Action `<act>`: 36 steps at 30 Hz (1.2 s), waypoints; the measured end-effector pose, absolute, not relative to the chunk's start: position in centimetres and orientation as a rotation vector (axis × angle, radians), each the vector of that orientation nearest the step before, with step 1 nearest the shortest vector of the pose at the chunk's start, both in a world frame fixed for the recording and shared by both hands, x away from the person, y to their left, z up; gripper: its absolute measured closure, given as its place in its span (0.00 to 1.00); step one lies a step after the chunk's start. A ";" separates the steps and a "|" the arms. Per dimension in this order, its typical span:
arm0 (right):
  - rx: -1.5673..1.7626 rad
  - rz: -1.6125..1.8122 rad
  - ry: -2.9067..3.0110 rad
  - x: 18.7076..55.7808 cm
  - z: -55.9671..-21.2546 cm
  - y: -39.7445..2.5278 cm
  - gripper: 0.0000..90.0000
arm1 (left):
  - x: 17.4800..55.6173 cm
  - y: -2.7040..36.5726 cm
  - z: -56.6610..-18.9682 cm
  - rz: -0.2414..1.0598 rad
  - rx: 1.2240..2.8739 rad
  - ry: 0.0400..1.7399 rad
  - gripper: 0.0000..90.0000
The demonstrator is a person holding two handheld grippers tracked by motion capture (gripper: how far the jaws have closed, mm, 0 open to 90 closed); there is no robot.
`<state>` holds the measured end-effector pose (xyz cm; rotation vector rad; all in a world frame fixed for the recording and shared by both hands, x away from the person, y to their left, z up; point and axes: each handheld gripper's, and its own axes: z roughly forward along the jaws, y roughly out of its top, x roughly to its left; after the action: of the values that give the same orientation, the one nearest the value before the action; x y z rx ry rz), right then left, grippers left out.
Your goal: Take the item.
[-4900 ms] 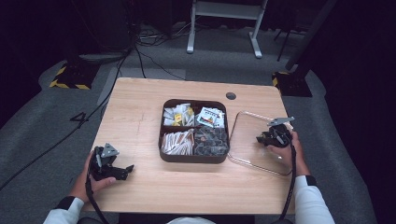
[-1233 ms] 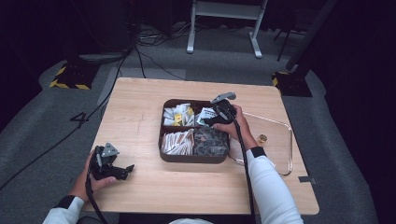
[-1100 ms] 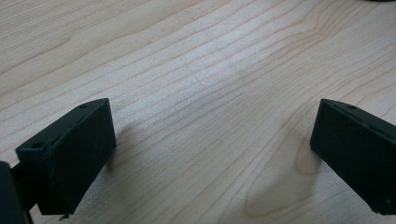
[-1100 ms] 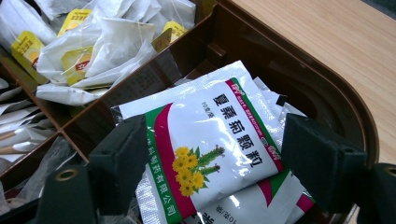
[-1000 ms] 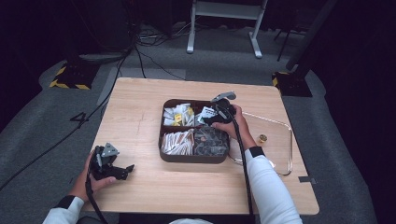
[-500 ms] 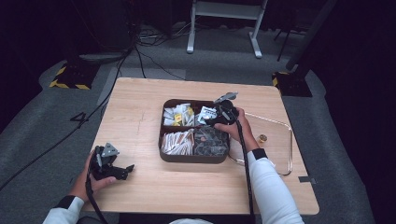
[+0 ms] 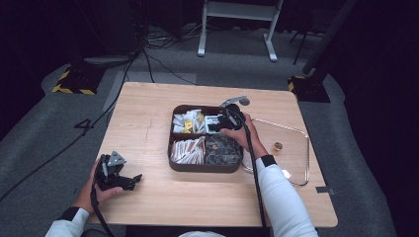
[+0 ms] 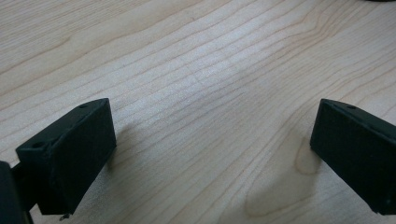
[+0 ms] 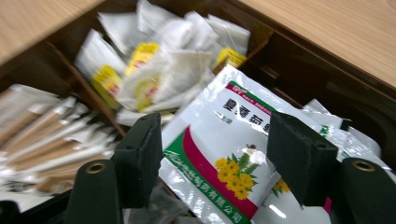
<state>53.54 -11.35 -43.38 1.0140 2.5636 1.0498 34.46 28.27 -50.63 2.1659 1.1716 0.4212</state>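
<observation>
Over the box's far-right compartment: right hand-held gripper (image 9: 212,154), jaws apart, straddling a white packet (image 9: 224,154) w/ red band + yellow flowers. Nothing pinched yet; contact can't be judged. Packet lies on top of similar ones, tilted, near the compartment's front wall. Neighbour compartment holds yellow-labelled sachets (image 9: 154,70); paper-wrapped sticks (image 9: 42,126) lie beyond the divider. Brown box (image 7: 205,165) sits mid-worktop (image 7: 148,118); clear lid (image 7: 296,153) lies just to its right. Left hand-held gripper (image 8: 210,149) is wide open, empty, low over bare wood at near-left corner.

Packet prob. light, thin, glossy film, so slippery and floppy. Best pinch: sealed edge or a lifted corner, not the flat face.
</observation>
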 end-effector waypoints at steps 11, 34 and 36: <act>1.089 0.900 2.465 54.3 -43.6 -12.0 0.39 | 34.5 28.3 -50.6 0.421 2.165 1.173 0.01; 0.949 0.926 2.542 54.3 -43.5 -10.4 0.44 | 34.5 28.3 -50.6 0.421 2.165 1.172 0.01; 0.952 0.942 2.556 54.4 -43.6 -10.3 0.44 | 34.5 28.3 -50.6 0.420 2.165 1.173 0.01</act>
<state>54.44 -10.29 -43.56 0.9519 2.5558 0.9424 34.47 28.26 -50.63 2.1649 1.1726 0.4203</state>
